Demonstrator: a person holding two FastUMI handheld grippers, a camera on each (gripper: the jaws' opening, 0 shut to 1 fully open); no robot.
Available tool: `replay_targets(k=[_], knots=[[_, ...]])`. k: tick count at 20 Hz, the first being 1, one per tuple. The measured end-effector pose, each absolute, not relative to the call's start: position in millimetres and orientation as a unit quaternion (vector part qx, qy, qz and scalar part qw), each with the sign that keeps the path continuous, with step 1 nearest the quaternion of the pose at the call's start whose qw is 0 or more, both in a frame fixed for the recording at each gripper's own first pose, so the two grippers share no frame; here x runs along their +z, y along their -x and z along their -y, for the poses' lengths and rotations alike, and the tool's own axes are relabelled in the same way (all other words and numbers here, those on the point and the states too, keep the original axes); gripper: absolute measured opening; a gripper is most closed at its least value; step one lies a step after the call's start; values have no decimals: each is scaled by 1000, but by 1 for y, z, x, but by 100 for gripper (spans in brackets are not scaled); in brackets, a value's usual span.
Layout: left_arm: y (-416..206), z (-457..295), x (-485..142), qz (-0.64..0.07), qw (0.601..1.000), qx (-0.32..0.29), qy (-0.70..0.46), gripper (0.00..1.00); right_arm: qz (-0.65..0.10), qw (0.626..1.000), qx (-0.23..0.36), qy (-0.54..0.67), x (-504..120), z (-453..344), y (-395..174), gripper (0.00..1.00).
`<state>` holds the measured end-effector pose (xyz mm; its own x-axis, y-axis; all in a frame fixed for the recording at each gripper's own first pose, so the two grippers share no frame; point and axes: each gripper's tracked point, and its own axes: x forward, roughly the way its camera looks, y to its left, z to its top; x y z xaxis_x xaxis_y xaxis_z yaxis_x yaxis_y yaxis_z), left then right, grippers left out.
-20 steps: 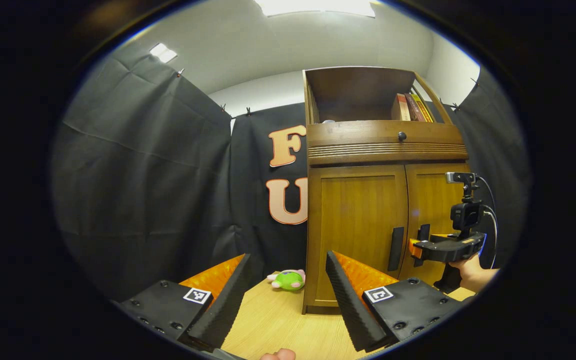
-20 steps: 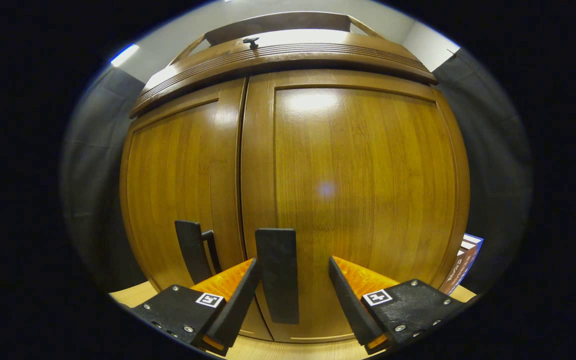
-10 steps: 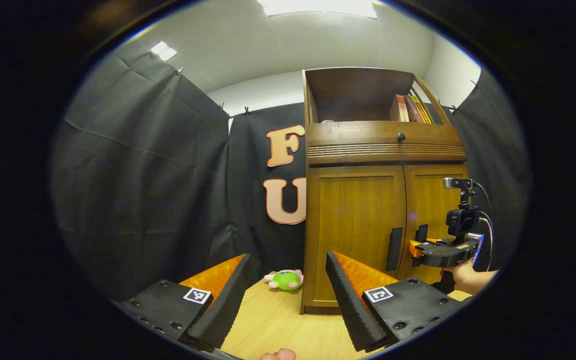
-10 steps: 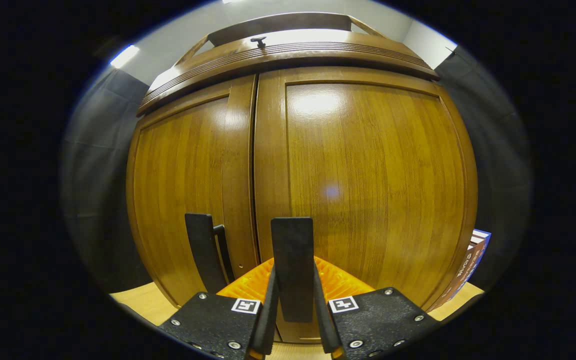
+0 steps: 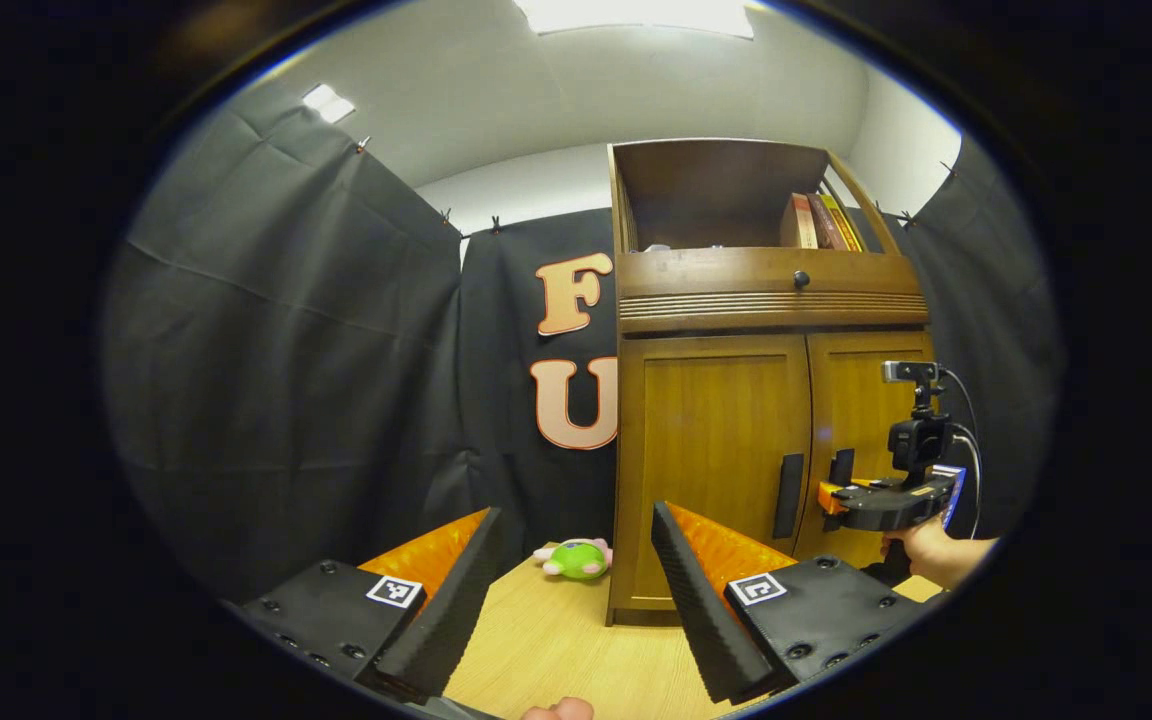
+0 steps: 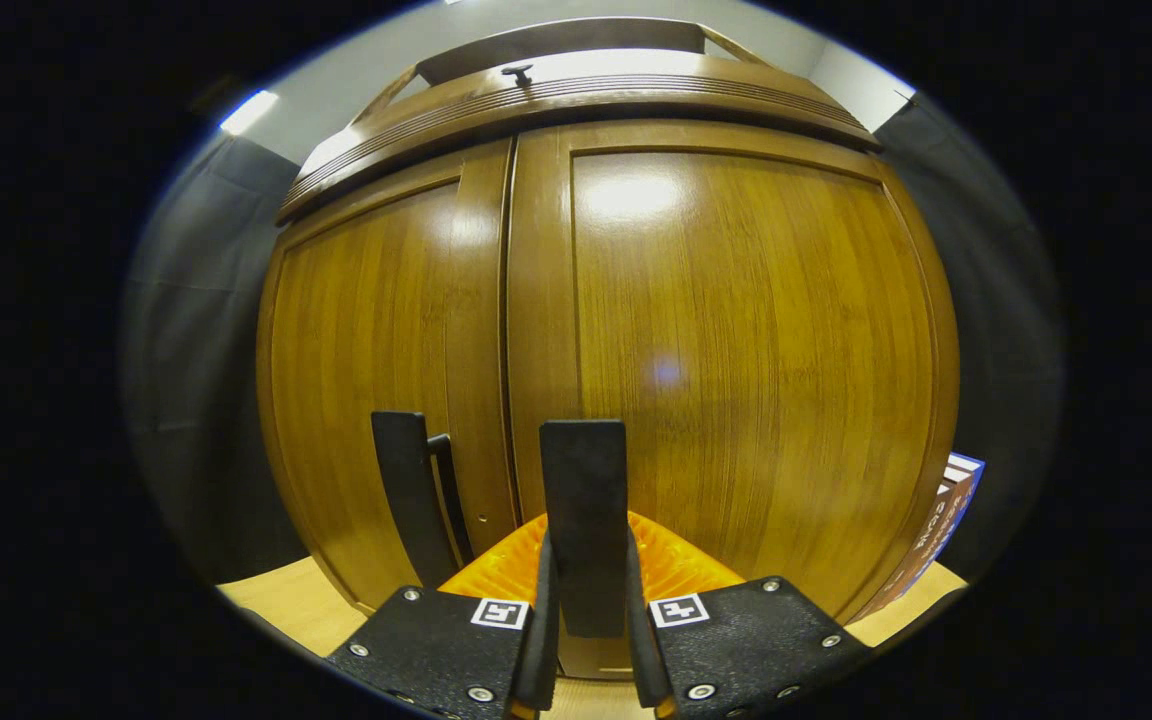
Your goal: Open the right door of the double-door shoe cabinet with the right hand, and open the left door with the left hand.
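right tool: clamped on right door handle, both doors look closed | left tool: spread wide, holding nothing, apart from the cabinet | cabinet stands on bench | left door handle untouched

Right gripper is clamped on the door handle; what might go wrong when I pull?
The right gripper pinches only the lower end of the right handle, so it may slip off. The swinging right door might hit the box beside the cabinet. The left gripper sits far from the left handle.
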<state>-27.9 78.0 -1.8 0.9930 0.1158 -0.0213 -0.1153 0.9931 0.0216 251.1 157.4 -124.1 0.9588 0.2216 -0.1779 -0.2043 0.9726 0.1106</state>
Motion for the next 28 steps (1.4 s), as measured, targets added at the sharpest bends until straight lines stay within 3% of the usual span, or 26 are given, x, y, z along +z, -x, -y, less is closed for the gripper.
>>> replay_targets(k=[27, 28], knots=[[51, -18, 2, -16, 1000, 20, -10, 95, -106, 987, 114, -44, -122, -59, -99, 28], [49, -12, 2, -16, 1000, 14, -7, 95, -105, 987, 111, -46, -122, -49, -92, 37]])
